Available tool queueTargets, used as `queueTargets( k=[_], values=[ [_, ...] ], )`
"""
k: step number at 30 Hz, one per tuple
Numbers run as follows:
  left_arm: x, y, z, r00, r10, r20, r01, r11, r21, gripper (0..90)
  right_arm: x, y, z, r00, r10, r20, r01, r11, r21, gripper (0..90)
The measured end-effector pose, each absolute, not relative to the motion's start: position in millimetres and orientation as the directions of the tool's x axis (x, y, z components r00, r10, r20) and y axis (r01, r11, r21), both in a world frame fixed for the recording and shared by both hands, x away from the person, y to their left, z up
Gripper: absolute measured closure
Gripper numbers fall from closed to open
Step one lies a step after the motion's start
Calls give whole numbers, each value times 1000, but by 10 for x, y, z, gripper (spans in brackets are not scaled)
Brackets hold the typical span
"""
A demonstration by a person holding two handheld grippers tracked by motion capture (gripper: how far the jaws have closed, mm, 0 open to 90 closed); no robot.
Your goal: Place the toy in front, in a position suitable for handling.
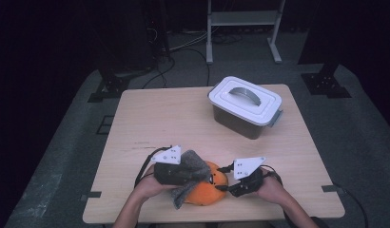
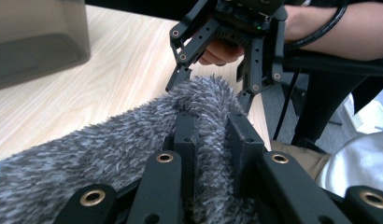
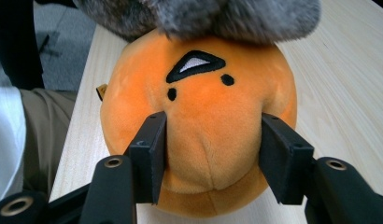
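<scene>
My left gripper (image 2: 213, 140) has its jaws clamped tight on a fold of the grey fuzzy cloth (image 2: 110, 154), which drapes over the orange plush toy (image 3: 199, 116) near the counter's (image 1: 150, 118) front edge. My right gripper (image 3: 210, 158) has its jaws half-open around the toy's body, pads seemingly pressing its sides, though I can't be sure. If I pull the cloth now, a loose hold could let the toy drag along and tumble off that edge.
</scene>
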State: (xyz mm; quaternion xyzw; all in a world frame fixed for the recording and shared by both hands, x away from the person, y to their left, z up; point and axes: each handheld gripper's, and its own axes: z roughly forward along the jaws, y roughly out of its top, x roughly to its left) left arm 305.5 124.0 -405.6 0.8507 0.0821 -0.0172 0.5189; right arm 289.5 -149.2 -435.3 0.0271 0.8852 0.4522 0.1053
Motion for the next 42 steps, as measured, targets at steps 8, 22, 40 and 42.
queueTargets(
  k=[8, 22, 40, 42],
  values=[
    [3150, 1478, -4134, 970, 192, -146, 220, -458, 861, 758, 2908, -1517, -4341, -974, 138, -181, -65, 596, 800, 511],
    [3141, 1256, -3987, 984, 142, -109, 164, -469, 868, 756, 2852, -1484, -4304, -970, 128, -208, -92, 597, 797, 506],
    [3117, 1313, -4008, 982, 100, -160, 188, -490, 851, 754, 2907, -1441, -4323, -982, 171, -77, 38, 582, 813, 452],
    [3111, 1253, -3942, 986, 93, -141, 168, -483, 859, 754, 2889, -1441, -4308, -981, 170, -91, 23, 575, 818, 486]
  ],
)
